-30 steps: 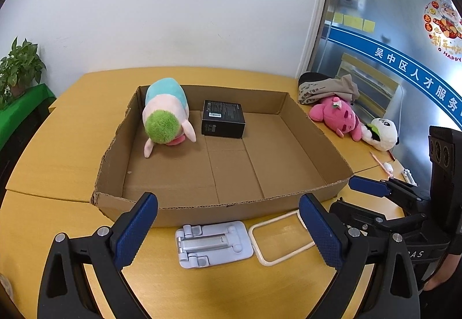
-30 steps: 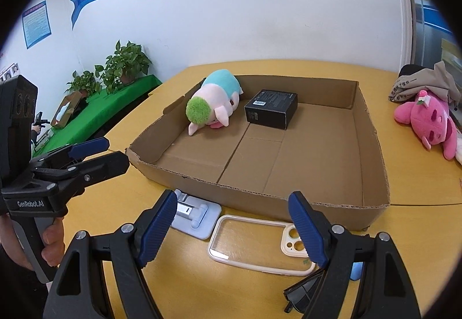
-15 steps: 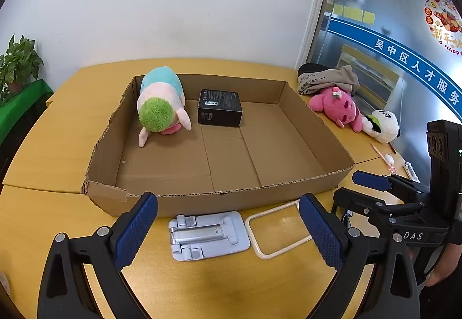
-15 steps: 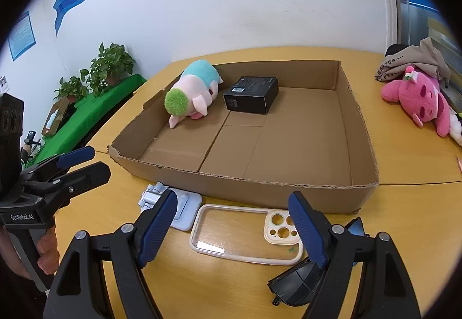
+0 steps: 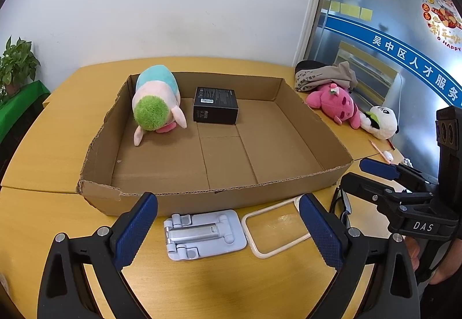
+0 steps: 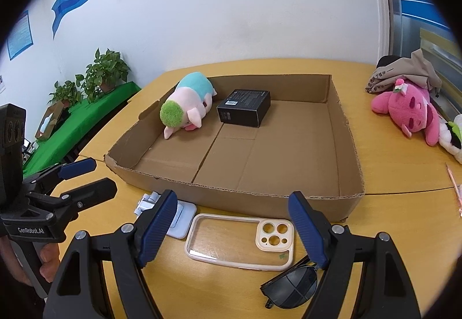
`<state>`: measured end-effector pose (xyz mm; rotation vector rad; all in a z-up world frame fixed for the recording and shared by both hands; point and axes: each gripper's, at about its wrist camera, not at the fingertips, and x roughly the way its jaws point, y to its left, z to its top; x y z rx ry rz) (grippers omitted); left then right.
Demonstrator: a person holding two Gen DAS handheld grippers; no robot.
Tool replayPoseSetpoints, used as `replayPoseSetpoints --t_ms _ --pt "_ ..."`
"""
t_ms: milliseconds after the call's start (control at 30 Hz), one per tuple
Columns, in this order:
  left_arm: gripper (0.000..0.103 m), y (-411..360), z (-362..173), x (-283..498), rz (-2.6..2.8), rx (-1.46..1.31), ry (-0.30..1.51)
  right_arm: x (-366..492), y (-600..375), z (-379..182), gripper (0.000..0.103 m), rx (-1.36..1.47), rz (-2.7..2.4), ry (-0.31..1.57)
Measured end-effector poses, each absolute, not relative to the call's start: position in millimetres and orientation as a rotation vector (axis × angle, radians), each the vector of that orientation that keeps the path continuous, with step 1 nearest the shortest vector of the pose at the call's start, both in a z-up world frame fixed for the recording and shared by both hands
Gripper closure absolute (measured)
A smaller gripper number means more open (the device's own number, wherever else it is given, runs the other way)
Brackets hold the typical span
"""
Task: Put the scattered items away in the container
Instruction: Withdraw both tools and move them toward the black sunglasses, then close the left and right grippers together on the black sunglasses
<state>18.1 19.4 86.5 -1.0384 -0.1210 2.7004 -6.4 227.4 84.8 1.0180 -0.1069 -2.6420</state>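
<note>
Three loose items sit on the table (image 5: 43,145) just in front of the box's (image 5: 219,197) near wall: stand (image 5: 205,233), phone case (image 6: 241,244), sunglasses (image 6: 291,287). Plush (image 5: 156,105) and black box (image 5: 215,108) are already inside, at the far left.

Left gripper (image 5: 228,229): jaws wide apart, nothing between the pads, aimed down at the stand, which lies directly ahead with its long axis across the jaw gap. Right gripper (image 6: 232,229): also spread and empty, case straight ahead, long axis again running side to side; sunglasses touch the case's right end, beside the right finger.

Judgement: left is nearer the stand, right nearer the case and glasses. Both targets lie flat and wide across the jaws, so a wrist roll or an edge grab looks needed before lifting over the wall.
</note>
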Motion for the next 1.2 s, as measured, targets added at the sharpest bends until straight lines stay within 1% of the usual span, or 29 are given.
replayPoseSetpoints --t_ms 500,600,767,900,933,1033,1100,1133,1167,1200 --pt "0.003 46 78 20 2.602 -1.051 -0.101 -3 260 75 0.024 1.048 -2.676 -0.167" --pt "0.003 59 70 19 2.525 -1.075 -0.102 -3 287 61 0.024 1.109 -2.707 -0.232" --pt "0.003 101 45 15 2.346 -1.167 -0.094 -8 343 20 0.024 1.300 -2.709 -0.422" --pt "0.003 143 25 13 2.214 -1.216 -0.054 -13 356 -10 0.025 1.411 -2.619 -0.513" --pt "0.006 152 19 12 2.183 -1.233 -0.048 -14 355 -15 0.025 1.418 -2.595 -0.532" --pt "0.023 178 2 4 2.115 -1.296 -0.016 -20 348 -23 0.025 1.421 -2.545 -0.567" --pt "0.029 191 -5 -1 2.084 -1.315 0.001 -24 342 -25 0.025 1.422 -2.521 -0.568" --pt "0.035 196 -8 -3 2.070 -1.324 0.004 -27 339 -27 0.025 1.429 -2.502 -0.579" --pt "0.043 202 -12 -6 2.049 -1.336 0.002 -30 337 -29 0.024 1.437 -2.488 -0.588" --pt "0.047 205 -15 -8 2.036 -1.349 0.001 -31 335 -30 0.025 1.438 -2.490 -0.581"
